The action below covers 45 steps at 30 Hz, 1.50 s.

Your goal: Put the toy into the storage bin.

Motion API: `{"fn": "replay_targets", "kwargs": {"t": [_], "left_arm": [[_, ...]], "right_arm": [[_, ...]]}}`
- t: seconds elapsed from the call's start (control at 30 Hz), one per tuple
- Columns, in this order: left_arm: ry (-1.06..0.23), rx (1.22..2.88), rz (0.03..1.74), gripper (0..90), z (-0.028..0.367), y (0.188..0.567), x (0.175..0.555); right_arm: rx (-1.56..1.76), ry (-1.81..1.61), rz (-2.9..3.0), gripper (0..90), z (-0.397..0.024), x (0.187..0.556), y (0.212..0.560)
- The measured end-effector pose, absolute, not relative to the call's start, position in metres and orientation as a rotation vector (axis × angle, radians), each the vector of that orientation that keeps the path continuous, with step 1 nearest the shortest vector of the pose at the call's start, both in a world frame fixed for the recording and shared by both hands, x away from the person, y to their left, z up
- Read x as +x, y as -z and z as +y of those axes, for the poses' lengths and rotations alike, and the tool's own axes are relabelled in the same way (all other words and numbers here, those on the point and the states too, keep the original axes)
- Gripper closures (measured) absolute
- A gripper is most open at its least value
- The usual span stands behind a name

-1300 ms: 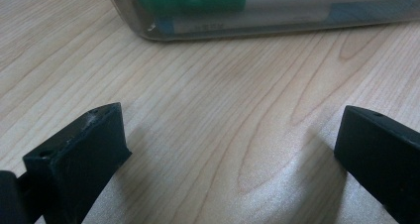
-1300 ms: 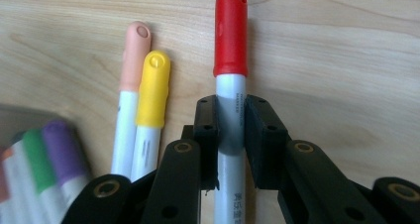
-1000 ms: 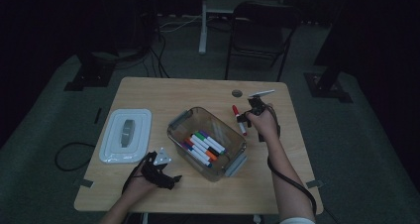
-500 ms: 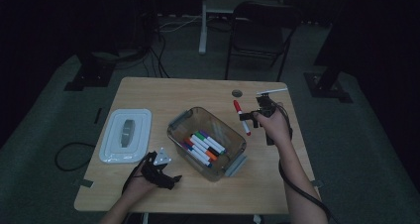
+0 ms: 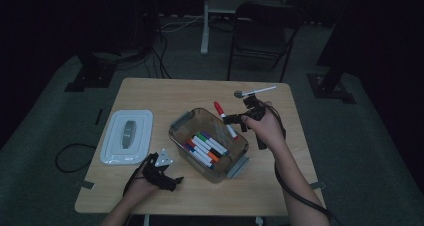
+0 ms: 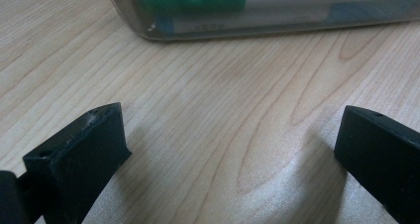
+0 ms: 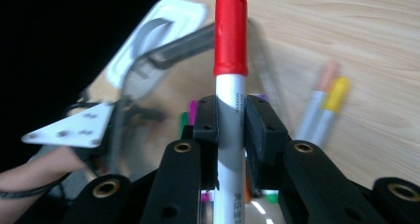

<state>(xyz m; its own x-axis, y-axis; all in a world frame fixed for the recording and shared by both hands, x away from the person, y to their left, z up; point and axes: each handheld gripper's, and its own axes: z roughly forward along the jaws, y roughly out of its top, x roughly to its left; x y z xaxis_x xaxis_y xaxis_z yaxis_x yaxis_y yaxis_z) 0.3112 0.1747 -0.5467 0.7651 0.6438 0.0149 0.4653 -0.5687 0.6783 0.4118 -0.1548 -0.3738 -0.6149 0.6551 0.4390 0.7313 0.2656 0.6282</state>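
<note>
Right gripper (image 5: 239, 120): your right hand holds it above the far right corner of the clear box (image 5: 210, 138), its fingers (image 7: 262, 125) clamped on the white barrel of the red-capped marker (image 5: 224, 118)
Red-capped marker: it sits crosswise in your grip, cap end pointing up and away from the box, in the air over the box's far right rim; in the right gripper view the cap stands straight up between the fingers
Left gripper (image 5: 167, 178): you rest it on the surface (image 5: 190, 93) just beside the near left corner of the box; its fingers (image 6: 81, 152) stand wide apart with bare wood between them
Clear box: middle of the surface, lid off, set at an angle
Markers in the box (image 5: 205, 147): several lie side by side on its floor, with green, purple, orange, red and blue caps
Lid (image 5: 127, 136): white, flat on the surface, well to the left of the box
Two more markers (image 7: 324, 102): yellow and orange caps, blurred in the right gripper view, lying inside the box
</note>
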Motion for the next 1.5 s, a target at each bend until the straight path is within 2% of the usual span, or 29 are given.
{"fn": "replay_targets", "kwargs": {"t": [0.23, 0.63, 1.03, 1.1, 1.23, 1.4, 1.5], "left_arm": [[-0.342, 2.282, 0.823, 0.4, 0.175, 0.547, 0.311], [-0.342, 2.281, 0.824, 0.4, 0.175, 0.547, 0.311], [-0.343, 2.283, 0.823, 0.4, 0.175, 0.547, 0.311], [-0.344, 2.281, 0.824, 0.4, 0.175, 0.547, 0.311], [-0.342, 2.281, 0.823, 0.4, 0.175, 0.547, 0.311], [-0.342, 2.281, 0.824, 0.4, 0.175, 0.547, 0.311], [-0.341, 2.283, 0.823, 0.4, 0.175, 0.547, 0.311]], "right_arm": [[-1.174, 1.192, -2.502, 76.7, -0.111, 0.402, 0.38], [-1.035, 0.931, -2.564, 76.7, -0.047, 0.404, 0.427], [-1.045, 0.695, -2.591, 76.4, -0.022, 0.411, 0.469], [-1.041, 0.67, -2.601, 73.1, -0.021, 0.412, 0.472], [-1.047, 0.717, -2.592, 69.1, -0.025, 0.412, 0.47], [-1.048, 0.899, -2.586, 62.3, -0.044, 0.411, 0.439], [-1.079, 1.031, -2.57, 61.7, -0.068, 0.413, 0.415]]}}
